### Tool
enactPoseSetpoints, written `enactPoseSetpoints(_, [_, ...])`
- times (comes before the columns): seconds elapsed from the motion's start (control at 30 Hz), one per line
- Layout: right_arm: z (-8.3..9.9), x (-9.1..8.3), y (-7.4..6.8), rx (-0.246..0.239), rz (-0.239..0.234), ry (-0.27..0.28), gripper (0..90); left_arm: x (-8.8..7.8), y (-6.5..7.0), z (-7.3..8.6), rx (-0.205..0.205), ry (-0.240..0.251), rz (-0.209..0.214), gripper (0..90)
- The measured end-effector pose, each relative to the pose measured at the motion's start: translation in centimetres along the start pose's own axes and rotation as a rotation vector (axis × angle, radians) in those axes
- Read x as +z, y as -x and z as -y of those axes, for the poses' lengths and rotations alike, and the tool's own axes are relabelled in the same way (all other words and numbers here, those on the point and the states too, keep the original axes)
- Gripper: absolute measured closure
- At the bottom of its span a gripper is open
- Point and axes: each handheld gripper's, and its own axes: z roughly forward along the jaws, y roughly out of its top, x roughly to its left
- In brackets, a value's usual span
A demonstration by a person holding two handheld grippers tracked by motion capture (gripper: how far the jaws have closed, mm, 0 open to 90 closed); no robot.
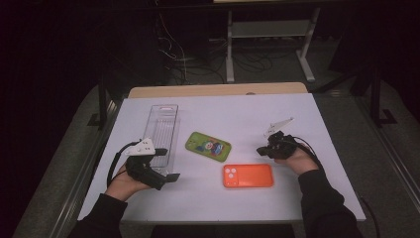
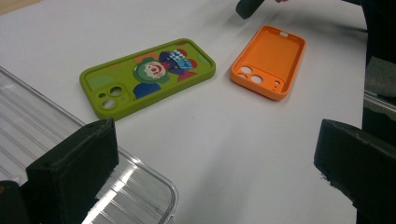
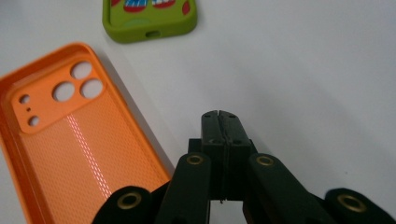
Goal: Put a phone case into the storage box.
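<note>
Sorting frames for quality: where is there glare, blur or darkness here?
High view: white table lit, surroundings dark. Left gripper view: glare streaks on the clear ribbed plastic tray; near jaws soft. Right gripper view: bright streak inside the orange phone case; green phone case slightly soft.

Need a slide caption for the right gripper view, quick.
Right claw, shut and empty, hovers over the white table beside the open-side-up orange phone case; green case beyond.

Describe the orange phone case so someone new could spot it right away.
Start at the white table. Near its front edge, right of centre, lies the flat orange silicone phone case, hollow side up. Its green neighbour, the cartoon-printed phone case, is patterned; this one is plain orange.
</note>
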Motion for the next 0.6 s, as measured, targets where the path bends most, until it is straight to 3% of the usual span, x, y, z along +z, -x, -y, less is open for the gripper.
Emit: enactPoseSetpoints(0.6, [1.6, 0.1, 0.1, -0.037, -0.045, -0.079, 88.2, 0.0, 0.1, 0.0, 0.0, -0.016, -0.005, 0.0])
